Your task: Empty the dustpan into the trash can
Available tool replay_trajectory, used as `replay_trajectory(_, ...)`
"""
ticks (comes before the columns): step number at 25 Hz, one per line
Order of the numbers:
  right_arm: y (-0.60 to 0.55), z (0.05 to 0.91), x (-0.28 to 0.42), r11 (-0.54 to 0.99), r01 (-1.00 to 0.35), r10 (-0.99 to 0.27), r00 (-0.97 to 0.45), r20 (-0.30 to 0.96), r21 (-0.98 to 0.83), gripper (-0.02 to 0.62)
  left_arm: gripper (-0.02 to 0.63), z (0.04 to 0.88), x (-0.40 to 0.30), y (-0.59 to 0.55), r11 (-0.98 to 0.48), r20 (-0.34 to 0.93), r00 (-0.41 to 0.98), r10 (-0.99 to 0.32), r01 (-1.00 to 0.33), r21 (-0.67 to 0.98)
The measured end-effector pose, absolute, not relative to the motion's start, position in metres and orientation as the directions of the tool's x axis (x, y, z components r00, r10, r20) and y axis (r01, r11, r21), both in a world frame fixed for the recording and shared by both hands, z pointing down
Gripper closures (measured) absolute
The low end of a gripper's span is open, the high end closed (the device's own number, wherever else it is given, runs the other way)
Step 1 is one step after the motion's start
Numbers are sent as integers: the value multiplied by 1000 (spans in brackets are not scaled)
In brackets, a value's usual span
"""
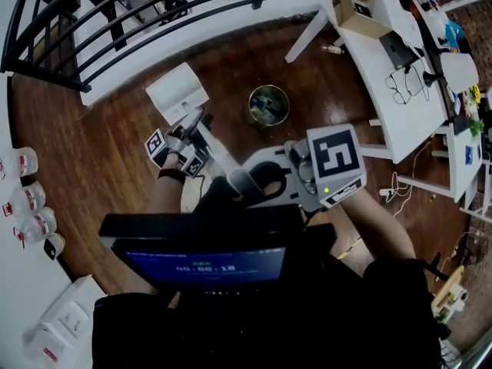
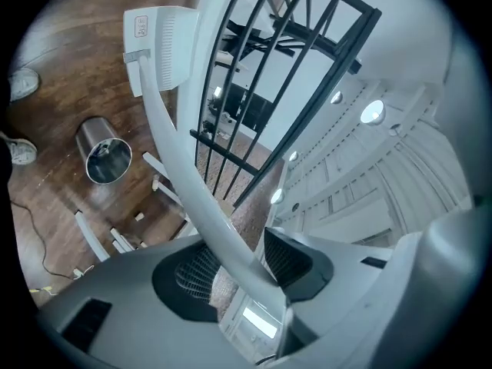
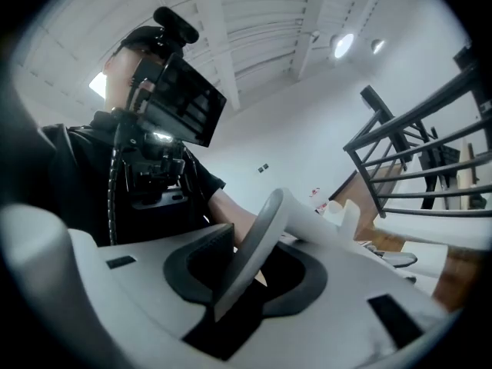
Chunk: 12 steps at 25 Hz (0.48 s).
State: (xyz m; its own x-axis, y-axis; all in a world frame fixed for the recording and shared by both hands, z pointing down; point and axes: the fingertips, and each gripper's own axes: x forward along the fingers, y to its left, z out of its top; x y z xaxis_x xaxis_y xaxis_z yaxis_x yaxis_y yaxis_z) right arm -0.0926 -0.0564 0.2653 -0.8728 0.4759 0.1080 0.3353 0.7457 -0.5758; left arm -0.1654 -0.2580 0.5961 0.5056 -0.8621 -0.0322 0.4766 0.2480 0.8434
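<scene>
The white long-handled dustpan [image 1: 177, 92] hangs over the wood floor, and its pan [image 2: 165, 44] shows at the top of the left gripper view. The round metal trash can [image 1: 268, 104] stands on the floor to the pan's right, also seen as the can [image 2: 106, 152]. My left gripper [image 1: 183, 151] sits midway along the handle [image 2: 192, 175]; the handle runs between its jaws [image 2: 238, 260], touching the right pad, with a gap at the left pad. My right gripper [image 1: 257, 181] is shut on the handle's grey end [image 3: 250, 244].
White tables [image 1: 400, 91] with a cardboard box [image 1: 357, 10] stand to the right of the can. A black railing [image 1: 115, 21] runs along the back. Plastic bottles [image 1: 31, 198] lie on a white surface at the left. Shoes [image 2: 21, 83] and a cable lie on the floor.
</scene>
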Motion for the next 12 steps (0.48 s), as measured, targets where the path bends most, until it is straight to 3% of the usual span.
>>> replay_trajectory(7, -49, 287, -94, 732, 259, 401, -912, 90, -630, 483, 439, 629, -153, -235, 322, 50, 514, -856, 456, 829)
replay_trajectory(12, -47, 289, -96, 733, 224, 353, -932, 77, -643, 483, 433, 634, -136, -230, 379, 70, 592, -803, 418, 826)
